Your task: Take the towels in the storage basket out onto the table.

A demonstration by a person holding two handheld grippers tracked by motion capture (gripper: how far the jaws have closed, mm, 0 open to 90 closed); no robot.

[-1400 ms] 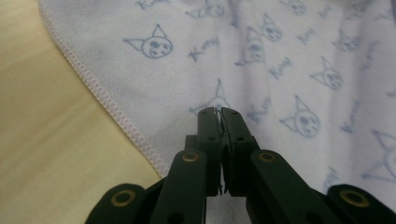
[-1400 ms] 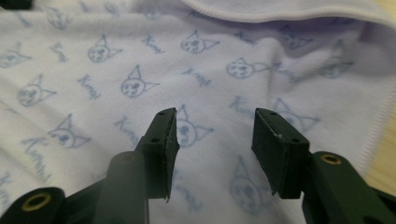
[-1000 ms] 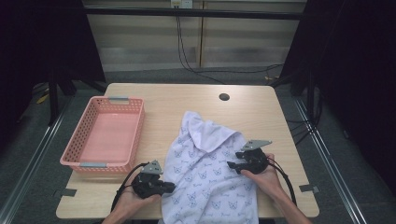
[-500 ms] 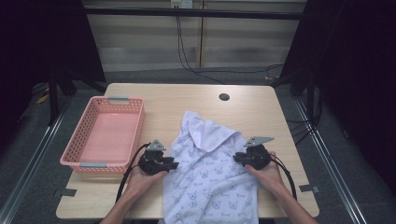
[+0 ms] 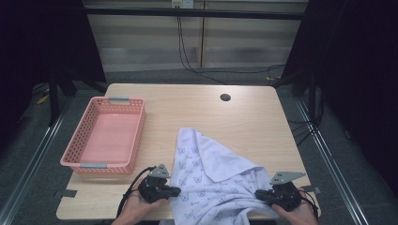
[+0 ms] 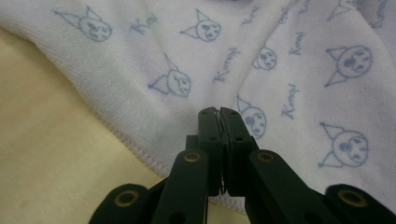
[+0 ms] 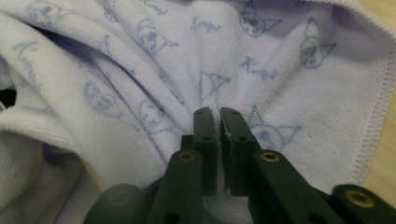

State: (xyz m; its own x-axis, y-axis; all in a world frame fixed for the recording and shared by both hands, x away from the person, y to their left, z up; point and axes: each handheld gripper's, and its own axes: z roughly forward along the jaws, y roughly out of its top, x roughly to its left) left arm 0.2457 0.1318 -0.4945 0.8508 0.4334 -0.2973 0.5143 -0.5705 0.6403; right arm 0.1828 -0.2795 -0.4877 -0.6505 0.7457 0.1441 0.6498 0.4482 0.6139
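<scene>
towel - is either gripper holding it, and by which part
Both hold the towel: the left gripper is shut on its left edge, the right gripper on bunched cloth near its right hemmed edge.

Left gripper [image 5: 174, 191] jaws pressed together, pointing right; right gripper [image 5: 261, 194] jaws near-closed (narrow slit, just opening), pointing left.

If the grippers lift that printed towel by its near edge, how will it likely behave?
The towel is probably floppy: it already lies folded and creased on the table. It would likely drape and drag, not hold its shape. Its looped surface suggests it won't slip easily.
</scene>
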